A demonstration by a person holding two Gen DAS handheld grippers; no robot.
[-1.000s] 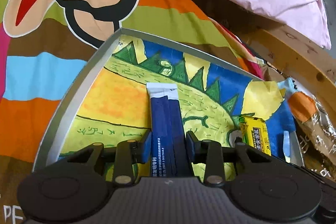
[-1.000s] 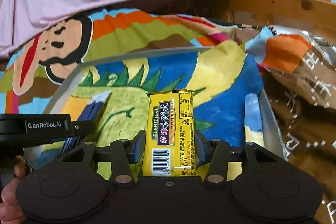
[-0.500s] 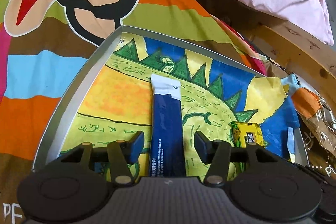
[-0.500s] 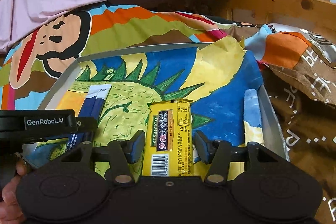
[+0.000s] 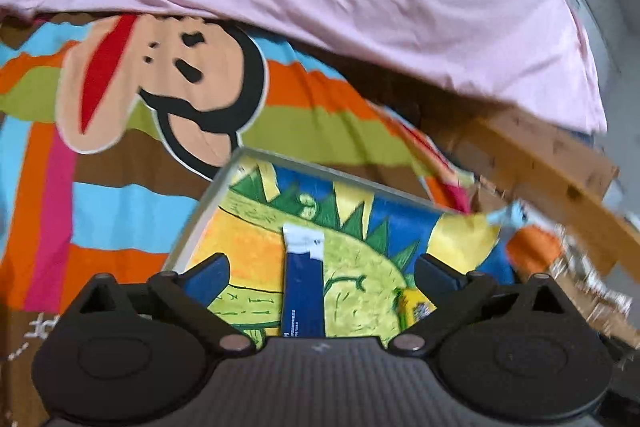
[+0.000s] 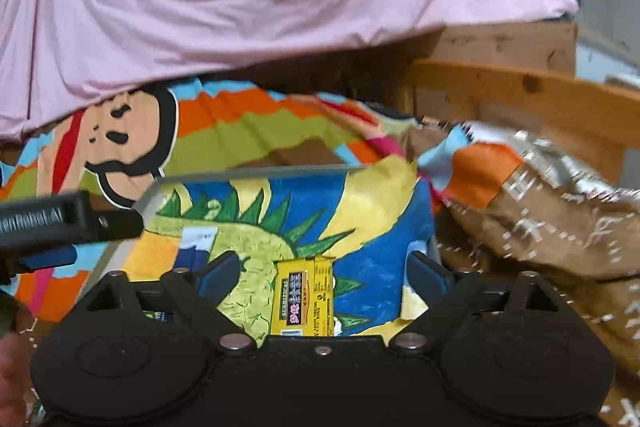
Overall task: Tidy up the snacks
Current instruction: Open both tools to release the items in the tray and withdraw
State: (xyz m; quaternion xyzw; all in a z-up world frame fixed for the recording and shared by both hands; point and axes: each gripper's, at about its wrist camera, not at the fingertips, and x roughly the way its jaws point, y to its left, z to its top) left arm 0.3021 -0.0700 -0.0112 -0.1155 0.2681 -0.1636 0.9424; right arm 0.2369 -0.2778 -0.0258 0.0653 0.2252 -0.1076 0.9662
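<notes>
Both claws stand over a grey-rimmed tray (image 5: 208, 203) lined with a dinosaur drawing, set on a striped cartoon bedspread (image 5: 120, 195). The left claw (image 5: 320, 273) has just been opening and is spread wide, gripping nothing; the blue snack stick (image 5: 302, 287) lies flat on the tray lining between its fingers, clear of both pads. The right claw (image 6: 326, 273) has likewise just been opening to a wide stance and is empty; the yellow snack bar (image 6: 306, 297) lies on the lining between its fingers, untouched. In the right view the blue stick sits to the left of the yellow bar, the two apart. A crinkled brown bag (image 6: 560, 227) lies just beyond the tray's right edge.

Risks, as judged: both packets are light and lie loose on paper, so a finger sweeping low on withdrawal could drag one out of line or lift the lining. The two claws work close together and could knock each other. The soft bedding may let the tray tilt if pressed.
</notes>
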